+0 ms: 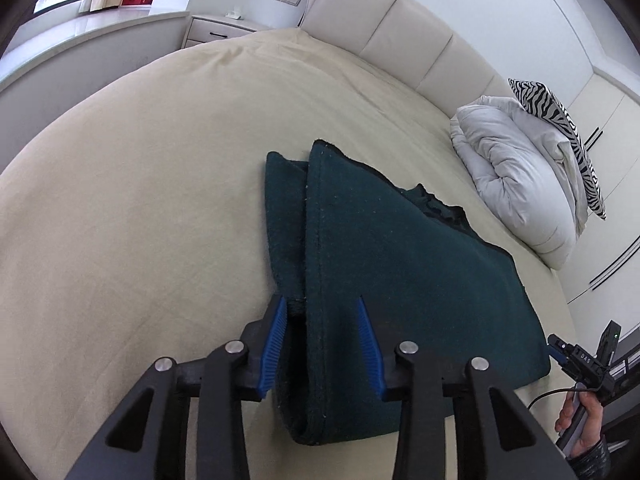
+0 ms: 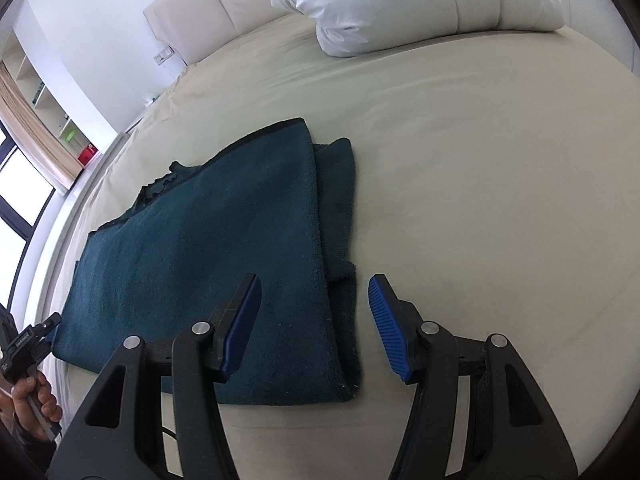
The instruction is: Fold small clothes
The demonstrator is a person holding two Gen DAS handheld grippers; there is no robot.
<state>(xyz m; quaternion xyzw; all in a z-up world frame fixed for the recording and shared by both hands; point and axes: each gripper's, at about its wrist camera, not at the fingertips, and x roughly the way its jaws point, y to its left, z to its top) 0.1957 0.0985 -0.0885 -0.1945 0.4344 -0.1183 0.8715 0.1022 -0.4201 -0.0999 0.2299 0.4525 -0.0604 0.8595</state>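
A dark green garment (image 1: 400, 272) lies folded flat on the beige bed sheet (image 1: 140, 208), one layer lapped over another along its side. My left gripper (image 1: 321, 304) hovers low over the near left folded edge; that edge runs between the blue pads (image 1: 276, 340), which stand apart. In the right wrist view the garment (image 2: 208, 248) fills the left middle. My right gripper (image 2: 315, 282) is open above its near right edge, one pad (image 2: 242, 328) over the cloth, the other over bare sheet.
A white duvet (image 1: 516, 184) with a zebra-print pillow (image 1: 560, 128) is bundled by the padded headboard (image 1: 400, 28). A hand (image 1: 580, 420) holds the other gripper at the frame's lower right. A nightstand (image 1: 216, 30) and window ledge sit beyond the bed.
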